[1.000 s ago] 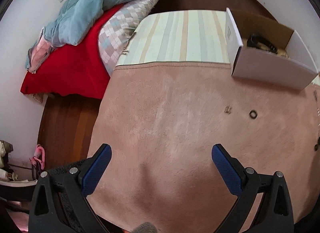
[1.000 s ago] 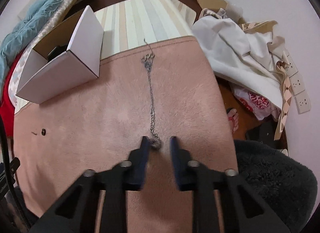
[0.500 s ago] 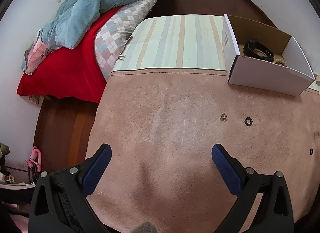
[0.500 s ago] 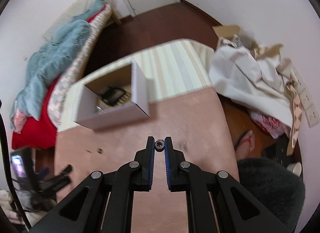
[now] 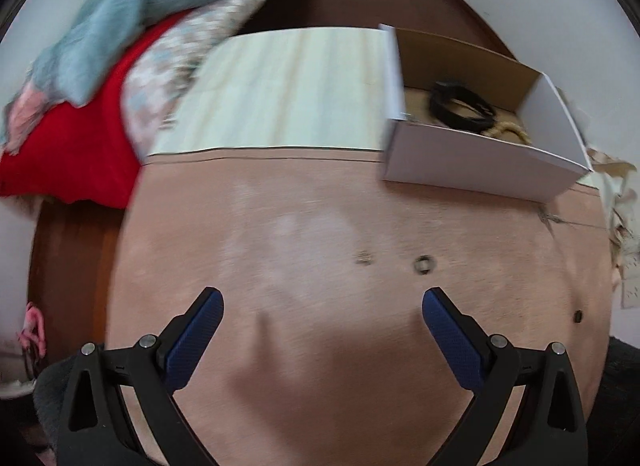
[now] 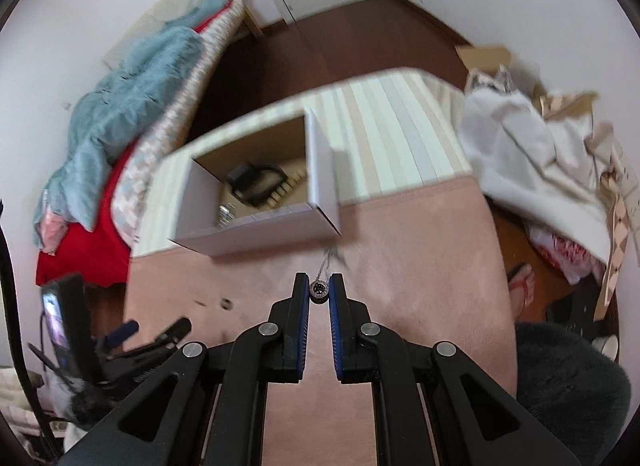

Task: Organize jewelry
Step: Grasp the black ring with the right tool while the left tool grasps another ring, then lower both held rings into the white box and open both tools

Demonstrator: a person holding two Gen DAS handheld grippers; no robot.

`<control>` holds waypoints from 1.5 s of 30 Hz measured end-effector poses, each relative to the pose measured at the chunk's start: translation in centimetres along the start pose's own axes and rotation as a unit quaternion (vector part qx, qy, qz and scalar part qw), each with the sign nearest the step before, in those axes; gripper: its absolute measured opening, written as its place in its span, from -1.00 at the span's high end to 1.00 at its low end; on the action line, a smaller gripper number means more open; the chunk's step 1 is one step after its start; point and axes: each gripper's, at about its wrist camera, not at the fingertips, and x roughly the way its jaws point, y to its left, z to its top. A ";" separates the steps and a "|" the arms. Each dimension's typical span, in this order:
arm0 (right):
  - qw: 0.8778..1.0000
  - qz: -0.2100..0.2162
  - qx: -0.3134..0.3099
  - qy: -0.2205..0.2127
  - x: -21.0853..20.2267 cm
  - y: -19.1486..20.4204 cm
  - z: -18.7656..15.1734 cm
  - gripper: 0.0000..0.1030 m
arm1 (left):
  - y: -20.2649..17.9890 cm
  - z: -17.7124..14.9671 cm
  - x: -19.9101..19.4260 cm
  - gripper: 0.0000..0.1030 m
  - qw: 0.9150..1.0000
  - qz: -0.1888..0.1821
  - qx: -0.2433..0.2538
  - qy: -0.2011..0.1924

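Note:
My right gripper (image 6: 319,290) is shut on the round pendant of a silver chain necklace (image 6: 319,289) and holds it above the pink blanket; the chain (image 6: 329,260) trails down toward the white cardboard box (image 6: 256,231). The box holds a black bracelet (image 6: 256,181) and a beaded piece. My left gripper (image 5: 322,306) is open and empty above the blanket. A small ring (image 5: 424,264) and a small earring (image 5: 364,259) lie just beyond its fingertips. The box shows in the left wrist view (image 5: 476,169) too. A dark stud (image 5: 577,316) lies at the right.
The pink blanket (image 5: 300,225) covers a bed with a striped sheet (image 5: 288,85) behind it. A red and teal pile of bedding (image 5: 100,45) is at the left. White cloth and cardboard (image 6: 540,137) lie at the right. A phone on a stand (image 6: 60,318) is at the lower left.
My right gripper closed on the necklace pendant and lifted it off the blanket, moving toward the box. My left gripper shifted right, bringing the ring and earring nearer its open fingers.

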 end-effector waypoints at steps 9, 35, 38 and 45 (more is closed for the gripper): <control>0.999 -0.022 0.024 0.025 2.8 -2.9 -0.9 0.80 | -4.7 1.0 3.3 -0.41 0.998 -0.027 0.047 0.028; 0.999 0.035 -0.025 -0.033 -4.8 2.6 2.2 0.80 | -5.0 2.4 -6.3 0.81 0.992 -0.070 0.081 -0.059; 0.996 0.055 -0.040 -0.049 -7.1 4.0 3.8 0.80 | -4.4 4.1 -8.9 0.81 0.991 -0.076 0.078 -0.081; 0.991 0.075 -0.077 -0.084 -10.1 7.6 7.9 0.80 | -2.2 8.8 -10.5 0.81 0.989 -0.089 0.057 -0.100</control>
